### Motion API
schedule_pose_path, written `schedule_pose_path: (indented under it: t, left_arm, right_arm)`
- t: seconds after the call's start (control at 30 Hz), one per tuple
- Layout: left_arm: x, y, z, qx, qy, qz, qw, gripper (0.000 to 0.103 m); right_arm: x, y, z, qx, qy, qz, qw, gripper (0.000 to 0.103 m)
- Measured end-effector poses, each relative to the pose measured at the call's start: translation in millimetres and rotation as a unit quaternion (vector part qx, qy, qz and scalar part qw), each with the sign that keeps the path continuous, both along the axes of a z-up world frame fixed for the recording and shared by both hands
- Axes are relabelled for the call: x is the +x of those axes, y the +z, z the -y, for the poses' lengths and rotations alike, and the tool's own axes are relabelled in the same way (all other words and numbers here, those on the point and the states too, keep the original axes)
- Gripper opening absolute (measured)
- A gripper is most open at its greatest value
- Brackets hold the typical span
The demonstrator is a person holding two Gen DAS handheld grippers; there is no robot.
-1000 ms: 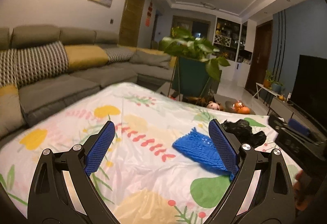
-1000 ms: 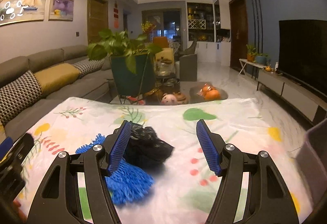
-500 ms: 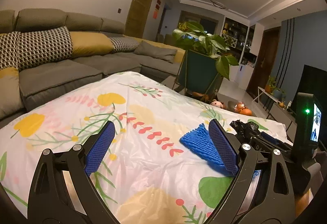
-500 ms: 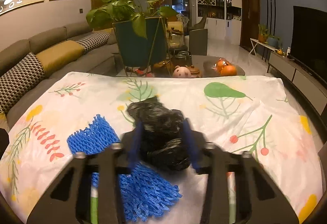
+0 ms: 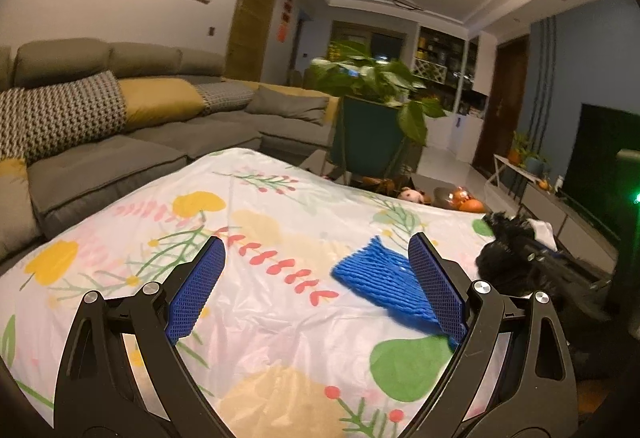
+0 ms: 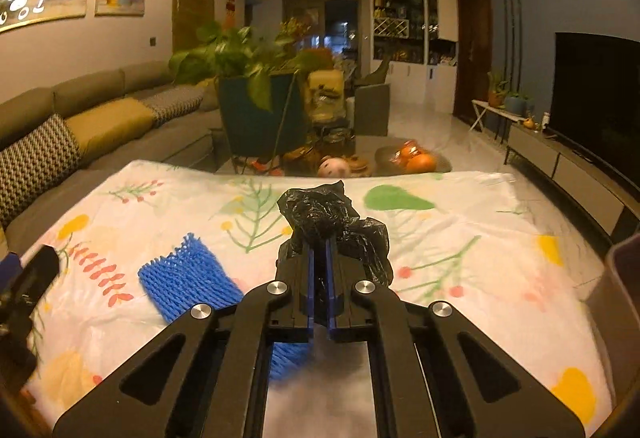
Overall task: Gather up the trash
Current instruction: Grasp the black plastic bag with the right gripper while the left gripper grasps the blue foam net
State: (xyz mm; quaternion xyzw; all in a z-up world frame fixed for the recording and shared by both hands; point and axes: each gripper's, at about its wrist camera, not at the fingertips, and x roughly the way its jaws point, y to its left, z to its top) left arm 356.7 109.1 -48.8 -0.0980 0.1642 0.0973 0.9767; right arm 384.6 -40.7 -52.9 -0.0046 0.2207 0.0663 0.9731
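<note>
With my right gripper [image 6: 319, 258] clamped tight on the crumpled black plastic bag [image 6: 332, 216] above the floral tablecloth [image 6: 460, 222], I lift straight up, clear of the blue mesh sleeve [image 6: 188, 278], left gripper [image 5: 316, 286] wide apart, empty.

A grey sectional sofa [image 5: 132, 142] runs left of the floral-clothed counter [image 5: 256, 222]; beyond the counter stand a potted plant [image 6: 248, 86], oranges [image 6: 416, 158] and a television [image 6: 596, 90].
</note>
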Motion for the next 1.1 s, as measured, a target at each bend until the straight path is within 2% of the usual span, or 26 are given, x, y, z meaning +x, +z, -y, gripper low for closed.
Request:
schedule_pose_path:
  t: [0.17, 0.3, 0.4, 0.57, 0.67, 0.8, 0.87, 0.93, 1.0, 1.1]
  left_arm:
    - [1.9, 4.3, 21.6, 0.023, -0.052, -0.003, 0.9984, 0.091]
    - [12.0, 3.4, 44.4, 0.030, -0.107, -0.024, 0.9935, 0.091]
    - [27.5, -2.5, 64.9, 0.037, -0.148, -0.060, 0.9865, 0.091]
    - [53.8, -22.3, 90.3, 0.055, -0.177, -0.127, 0.9744, 0.089]
    - [63.4, -35.4, 100.1, 0.073, -0.189, -0.163, 0.9657, 0.075]
    - [76.9, -53.1, 101.4, 0.072, -0.188, -0.210, 0.9568, 0.049]
    - [77.9, -54.0, 98.8, 0.068, -0.189, -0.215, 0.9558, 0.042]
    - [76.4, -53.5, 97.1, 0.069, -0.189, -0.217, 0.9553, 0.022]
    - [75.3, -54.5, 97.5, 0.074, -0.184, -0.219, 0.9553, 0.009]
    - [70.5, -48.5, 95.0, 0.076, -0.177, -0.209, 0.9588, 0.006]
  right_arm:
    - [-31.3, 20.4, 36.9, 0.031, -0.020, 0.033, 0.999, 0.005]
    - [-57.2, 34.8, 63.7, 0.053, -0.024, 0.053, 0.997, 0.005]
    - [-74.8, 41.2, 80.0, 0.065, -0.025, 0.062, 0.996, 0.005]
    - [-95.3, 47.7, 100.1, 0.071, -0.027, 0.070, 0.995, 0.005]
    - [-104.2, 50.6, 109.5, 0.070, -0.030, 0.075, 0.994, 0.005]
    - [-111.8, 51.6, 117.1, 0.071, -0.038, 0.076, 0.994, 0.005]
    - [-117.9, 51.8, 120.0, 0.073, -0.040, 0.075, 0.994, 0.005]
    - [-121.4, 51.2, 122.7, 0.074, -0.043, 0.073, 0.994, 0.005]
    - [-123.3, 51.7, 124.2, 0.074, -0.045, 0.071, 0.994, 0.005]
    - [-130.2, 52.9, 131.5, 0.076, -0.049, 0.068, 0.994, 0.005]
